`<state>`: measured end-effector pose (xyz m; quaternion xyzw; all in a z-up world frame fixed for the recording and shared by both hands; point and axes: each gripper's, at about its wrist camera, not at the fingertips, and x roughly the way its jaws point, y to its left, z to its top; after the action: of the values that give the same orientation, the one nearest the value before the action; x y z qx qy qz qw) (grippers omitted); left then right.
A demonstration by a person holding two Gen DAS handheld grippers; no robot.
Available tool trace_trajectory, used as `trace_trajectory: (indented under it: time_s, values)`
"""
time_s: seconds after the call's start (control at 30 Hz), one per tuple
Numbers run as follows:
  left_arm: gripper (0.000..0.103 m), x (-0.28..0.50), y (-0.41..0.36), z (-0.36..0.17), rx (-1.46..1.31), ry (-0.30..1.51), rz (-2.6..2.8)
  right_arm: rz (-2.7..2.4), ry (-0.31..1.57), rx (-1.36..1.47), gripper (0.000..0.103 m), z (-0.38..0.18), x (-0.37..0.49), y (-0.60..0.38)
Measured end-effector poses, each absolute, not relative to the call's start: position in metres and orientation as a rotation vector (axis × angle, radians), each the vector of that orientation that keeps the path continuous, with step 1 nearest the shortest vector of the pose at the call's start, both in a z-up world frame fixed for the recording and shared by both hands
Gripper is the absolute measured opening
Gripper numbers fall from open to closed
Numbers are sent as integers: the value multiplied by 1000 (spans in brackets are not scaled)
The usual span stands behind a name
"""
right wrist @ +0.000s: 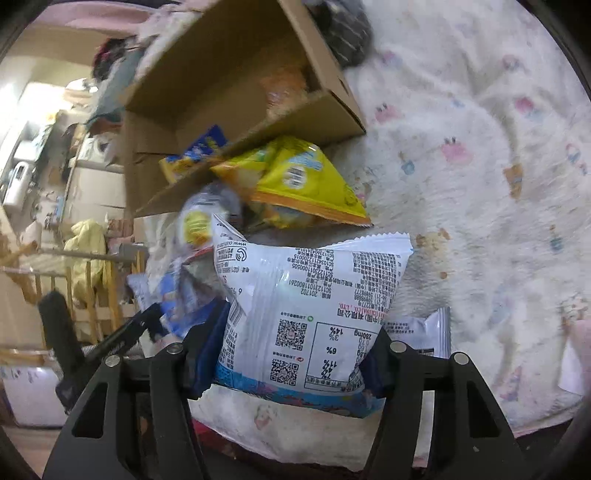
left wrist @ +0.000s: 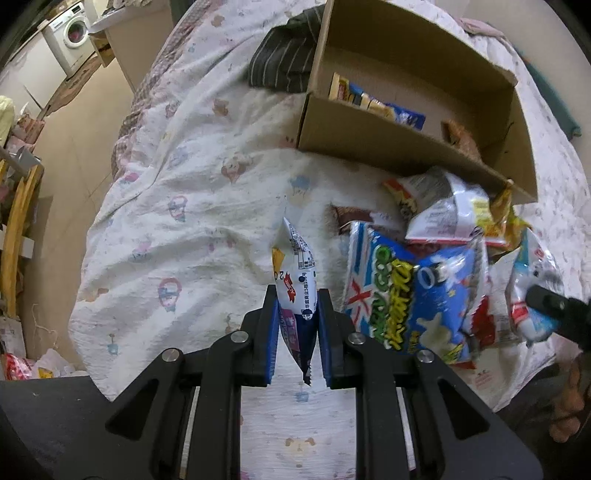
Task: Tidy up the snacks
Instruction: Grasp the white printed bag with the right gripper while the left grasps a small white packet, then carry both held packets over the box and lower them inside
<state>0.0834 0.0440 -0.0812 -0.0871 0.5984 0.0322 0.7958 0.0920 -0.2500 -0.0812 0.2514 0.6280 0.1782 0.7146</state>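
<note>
My left gripper (left wrist: pixel 297 306) is shut on a small white and blue snack packet (left wrist: pixel 295 273), held edge-on above the bed. My right gripper (right wrist: pixel 299 325) is shut on a large white snack bag (right wrist: pixel 314 302) with printed text and QR codes; it also shows at the right edge of the left wrist view (left wrist: pixel 532 291). A cardboard box (left wrist: pixel 406 155) lies on the bed with a few snack packs (left wrist: pixel 373 101) inside. A pile of snack bags (left wrist: pixel 413 291) lies in front of it, including a yellow bag (right wrist: pixel 295 184).
A white patterned quilt (left wrist: pixel 184 206) covers the bed. A dark striped garment (left wrist: pixel 284 59) lies beside the box. A washing machine (left wrist: pixel 72 35) stands far left past the floor. A wooden railing (right wrist: pixel 85 295) and room clutter lie left of the bed.
</note>
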Motion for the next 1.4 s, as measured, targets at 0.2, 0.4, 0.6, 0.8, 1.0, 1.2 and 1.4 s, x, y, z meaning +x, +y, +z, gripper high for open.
trace_trajectory:
  time_s: [0.2,0.4,0.6,0.8,1.0,1.2,1.4]
  values:
    - [16,85,33,-70,-172,1249,53,449,1297,500,63,-52,80,-243]
    - [16,86,33,-68,-154,1231,65,490,1203,489,63,-25,73,-242]
    - [16,84,33,-43,-152,1169,54,524,1036,471,63,14,70,-244]
    - [16,98,27,5,-143,1072,8,530,938,462,63,48,84,-251]
    - [16,125,22,40,-127,1022,-24,518,900,426,63,70,113,-250]
    - [16,158,13,59,-91,974,-44,497,886,418,63,73,147,-251]
    - [16,188,9,58,-74,956,-49,491,892,403,63,47,174,-240]
